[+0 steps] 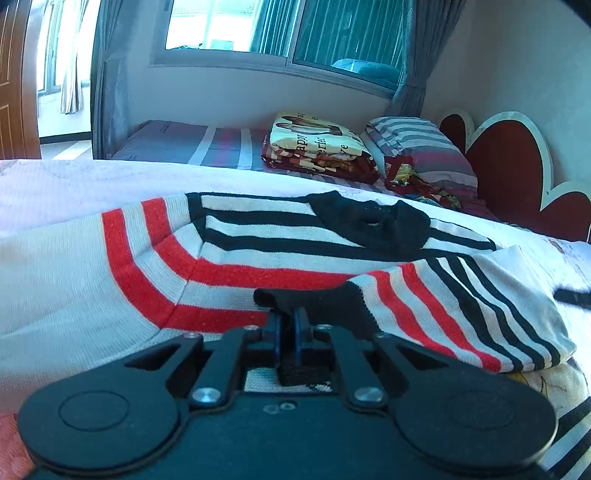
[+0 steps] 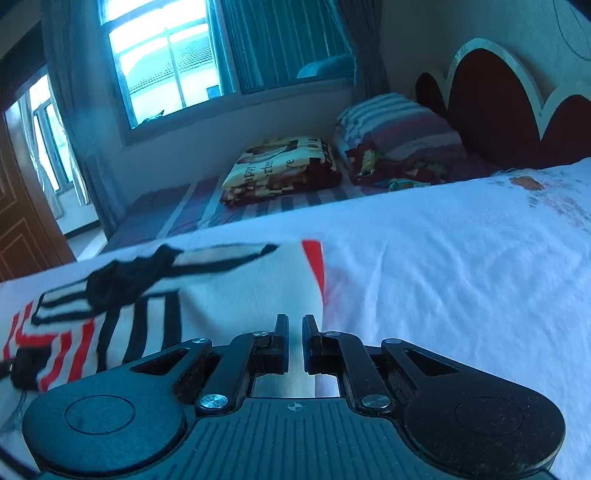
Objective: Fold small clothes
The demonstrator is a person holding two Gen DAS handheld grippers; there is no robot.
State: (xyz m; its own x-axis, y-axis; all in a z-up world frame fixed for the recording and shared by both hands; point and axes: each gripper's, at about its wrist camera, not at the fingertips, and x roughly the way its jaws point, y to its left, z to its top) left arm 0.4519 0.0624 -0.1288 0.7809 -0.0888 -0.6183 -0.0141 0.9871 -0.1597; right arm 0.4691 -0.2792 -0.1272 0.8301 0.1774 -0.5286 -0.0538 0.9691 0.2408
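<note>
A small knit sweater (image 1: pixel 236 254) with red and black stripes on white lies on the white bed cover (image 1: pixel 55 184). Its black collar (image 1: pixel 373 221) faces the far side. My left gripper (image 1: pixel 290 317) is shut on the black cuff (image 1: pixel 321 306) of a sleeve folded over the sweater body. In the right wrist view the sweater (image 2: pixel 122 306) lies to the left. My right gripper (image 2: pixel 294 325) hovers over the sweater's right edge with its jaws a narrow gap apart and nothing between them.
A second bed stands behind, with a folded printed blanket (image 1: pixel 317 147) and a striped pillow (image 1: pixel 417 147). A red scalloped headboard (image 1: pixel 509 166) is on the right. A window with curtains (image 1: pixel 280 33) and a wooden door (image 1: pixel 14 77) are beyond.
</note>
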